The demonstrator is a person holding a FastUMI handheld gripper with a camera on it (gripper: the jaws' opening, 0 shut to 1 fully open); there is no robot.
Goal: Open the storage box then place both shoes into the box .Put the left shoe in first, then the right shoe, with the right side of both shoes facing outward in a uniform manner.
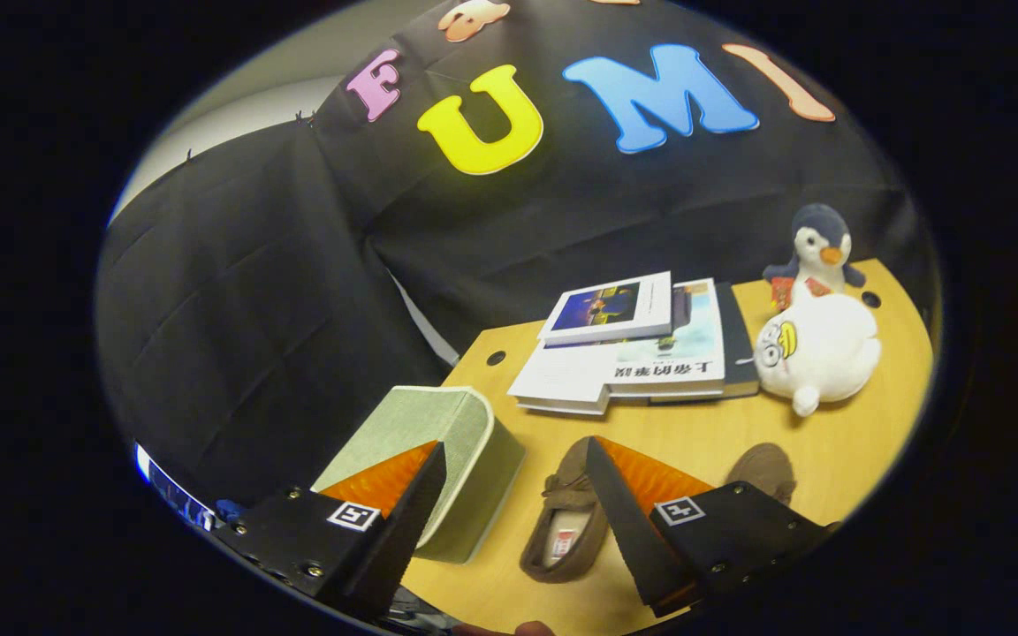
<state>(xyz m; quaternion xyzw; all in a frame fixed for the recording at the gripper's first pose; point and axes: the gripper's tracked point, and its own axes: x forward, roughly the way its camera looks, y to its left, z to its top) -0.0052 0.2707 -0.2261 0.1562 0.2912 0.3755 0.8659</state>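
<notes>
We've got the gripper (516, 503) tilted, held above the near edge of the wooden table (862, 459), jaws spread wide with nothing between them but open air. Left finger (398, 521) overlaps the green storage box (465, 442), which sits closed at the table's near-left corner, lid down. Right finger (624, 521) cuts across the two brown shoes: one shoe (566, 526) lies just ahead in the gap between the fingers, opening up, toe pointing away; the second shoe (761, 468) peeks out past the right finger, mostly hidden by it. No contact that we can see between fingers and box or shoes. Beyond the shoes, a stack of books (641, 349) mid-table. Just right of it a white plush (823, 349), and behind that a penguin plush (818, 247) by the far edge.
</notes>
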